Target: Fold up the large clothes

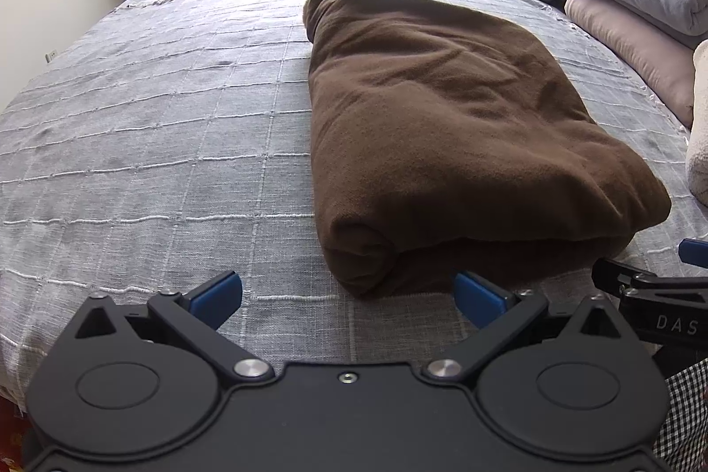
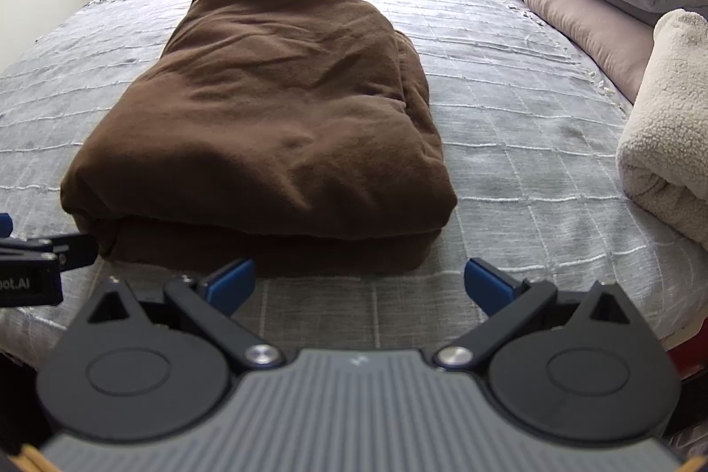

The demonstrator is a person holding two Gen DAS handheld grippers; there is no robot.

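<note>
1. The brown garment [image 1: 447, 136] lies folded into a thick oblong bundle on the bed [image 1: 146, 144], its near edge just ahead of both tongs.
2. The left gripper [image 1: 347, 295] is spread wide with nothing between its blue pads [image 1: 219, 293]; the bundle's rolled near-left corner sits just beyond the gap, not touching.
3. The right gripper [image 2: 359, 281] also stands wide open and holds nothing; the bundle's near fold lies just in front of its left pad and across most of the gap.
4. Each tool shows at the edge of the other's view: "DAS" reads on the right one, "oot.AI" on the left.
5. The garment looks soft and fleecy with shallow creases. The bedspread is grey woven cloth with raised white grid lines. A cream fuzzy blanket [image 2: 663, 127] lies to the right.
</note>
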